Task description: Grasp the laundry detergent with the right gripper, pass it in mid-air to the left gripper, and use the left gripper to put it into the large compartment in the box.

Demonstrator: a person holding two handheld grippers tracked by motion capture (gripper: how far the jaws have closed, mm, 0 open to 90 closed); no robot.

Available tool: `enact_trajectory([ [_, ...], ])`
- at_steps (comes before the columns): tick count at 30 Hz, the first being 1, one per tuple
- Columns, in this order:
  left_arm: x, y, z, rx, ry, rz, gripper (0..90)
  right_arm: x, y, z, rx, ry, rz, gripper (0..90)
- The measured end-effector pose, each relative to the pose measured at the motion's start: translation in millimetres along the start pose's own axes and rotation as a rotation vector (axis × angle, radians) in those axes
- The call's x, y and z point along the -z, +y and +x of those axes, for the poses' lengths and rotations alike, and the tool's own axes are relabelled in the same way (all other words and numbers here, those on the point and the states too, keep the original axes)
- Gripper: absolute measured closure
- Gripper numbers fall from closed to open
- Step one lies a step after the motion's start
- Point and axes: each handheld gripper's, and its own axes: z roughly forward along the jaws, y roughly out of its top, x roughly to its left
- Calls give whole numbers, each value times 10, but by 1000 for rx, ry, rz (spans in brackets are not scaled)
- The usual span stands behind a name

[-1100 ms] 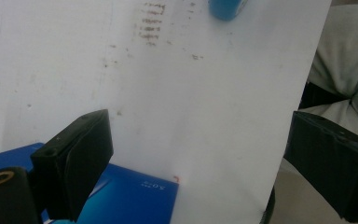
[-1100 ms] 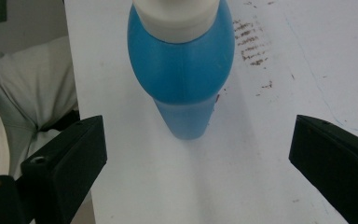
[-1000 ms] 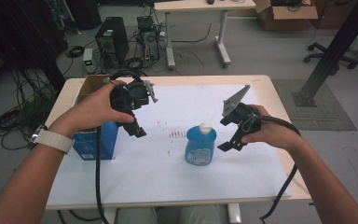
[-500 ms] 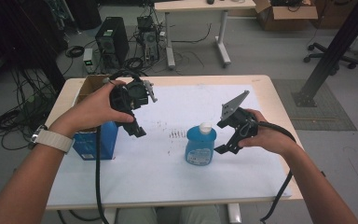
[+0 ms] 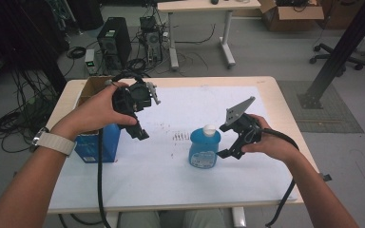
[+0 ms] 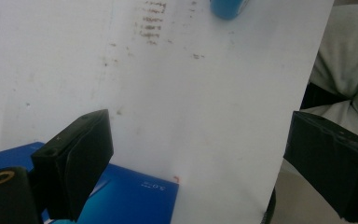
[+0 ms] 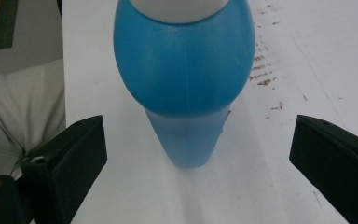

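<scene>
1. The right gripper (image 5: 228, 141) has its jaws spread wide, just beside the one blue bottle (image 5: 204, 147); in the right gripper view the bottle (image 7: 185, 79) stands between them, untouched.
2. The left gripper (image 5: 140, 124) hangs wide open, holding nothing, above centre-left of the frame.
3. One blue box (image 5: 97, 142) sits left of it.
4. One white-covered table (image 5: 180, 180) carries the bottle and the box.
</scene>
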Motion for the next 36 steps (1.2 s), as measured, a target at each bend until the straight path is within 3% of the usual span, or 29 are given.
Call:
enact_trajectory([
  [36,-16,-28,10,5,-3,3,82,-273,-105,9,-8,10,-96,34],
])
